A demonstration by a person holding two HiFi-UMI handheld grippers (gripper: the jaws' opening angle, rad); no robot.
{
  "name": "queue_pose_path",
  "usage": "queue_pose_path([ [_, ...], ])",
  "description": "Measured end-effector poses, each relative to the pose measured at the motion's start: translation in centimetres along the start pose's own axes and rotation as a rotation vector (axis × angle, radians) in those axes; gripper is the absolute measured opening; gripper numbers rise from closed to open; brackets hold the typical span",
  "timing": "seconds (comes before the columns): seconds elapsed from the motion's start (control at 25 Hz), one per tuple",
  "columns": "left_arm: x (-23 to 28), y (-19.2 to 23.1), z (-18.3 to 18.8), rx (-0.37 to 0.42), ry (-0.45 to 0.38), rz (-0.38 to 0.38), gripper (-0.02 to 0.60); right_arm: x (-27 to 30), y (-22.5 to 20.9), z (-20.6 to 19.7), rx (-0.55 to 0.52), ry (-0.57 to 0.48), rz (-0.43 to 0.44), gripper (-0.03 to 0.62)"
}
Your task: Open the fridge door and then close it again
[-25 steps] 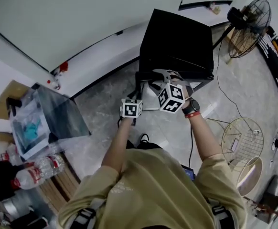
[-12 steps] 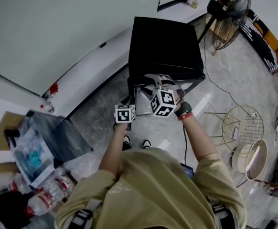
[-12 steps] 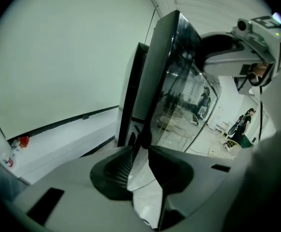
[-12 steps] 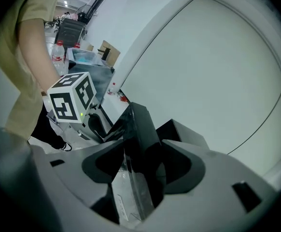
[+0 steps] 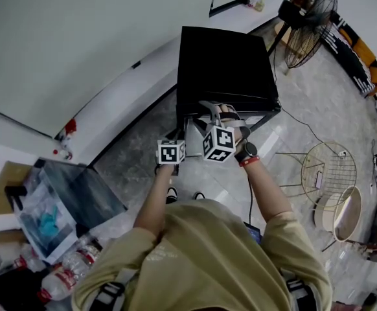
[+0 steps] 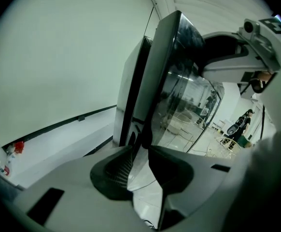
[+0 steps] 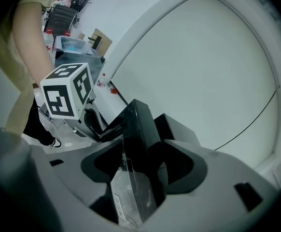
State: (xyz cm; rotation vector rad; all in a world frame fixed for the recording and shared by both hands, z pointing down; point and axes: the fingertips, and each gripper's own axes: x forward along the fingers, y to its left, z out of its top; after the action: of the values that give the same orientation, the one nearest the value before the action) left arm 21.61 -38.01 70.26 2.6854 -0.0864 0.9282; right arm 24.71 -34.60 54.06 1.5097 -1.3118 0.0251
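- Fridge [image 5: 224,57]: a small black cabinet that stands on the floor [image 5: 143,154], its back near the foot of the wall [image 5: 78,44].
- Door [image 6: 179,91]: a thick dark slab with a glossy, mirror-like glass front. It stands ajar, with a gap between it and the cabinet in the left gripper view.
- Right gripper [image 7: 136,151]: the jaws are spread wide astride what appears to be the door's upper edge, and they have just been widening. The slab nearly fills the space between them. No firm pinch shows.
- Left gripper [image 6: 140,151]: the jaws are part-spread with nothing between them, only floor in the gap. The door's near edge rises just beyond the tips.
- Handling, stiffness: the door is judged rigid and hinged. It will swing as one piece and will not flex, so steady pressure should move it.
- Handling, surface: the glass face looks slick. Pads are likely to slide on it, so a hold across the slab's thickness is preferable.
- Handling, hold point: take the edge well away from the hinge side, where least force is needed.
- Handling, cabinet: the fridge looks light enough to shift on the smooth floor if the door is pulled hard.
- Handling, closing: a gentle swing is advised, because a slam could stress the glass.
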Motion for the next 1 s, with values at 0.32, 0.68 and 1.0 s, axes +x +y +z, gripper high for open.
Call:
queue_pose_path([
  [0.32, 1.4, 0.8, 0.6, -0.001, 0.030, -0.005, 0.109, 1.2, -1.1, -0.3, 0.025, 0.037, -0.028, 0.268],
  [0.68, 2.8, 1.4, 2.3, 0.049, 0.036, -0.033, 0.109, 2.5, -2.3, -0.7, 0.042, 0.073, -0.042, 0.270],
  [1.0, 2.8, 1.9, 2.7, 0.095, 0.043, -0.005, 0.109, 2.9, -2.5, -0.6, 0.084, 0.079, -0.046, 0.270],
])
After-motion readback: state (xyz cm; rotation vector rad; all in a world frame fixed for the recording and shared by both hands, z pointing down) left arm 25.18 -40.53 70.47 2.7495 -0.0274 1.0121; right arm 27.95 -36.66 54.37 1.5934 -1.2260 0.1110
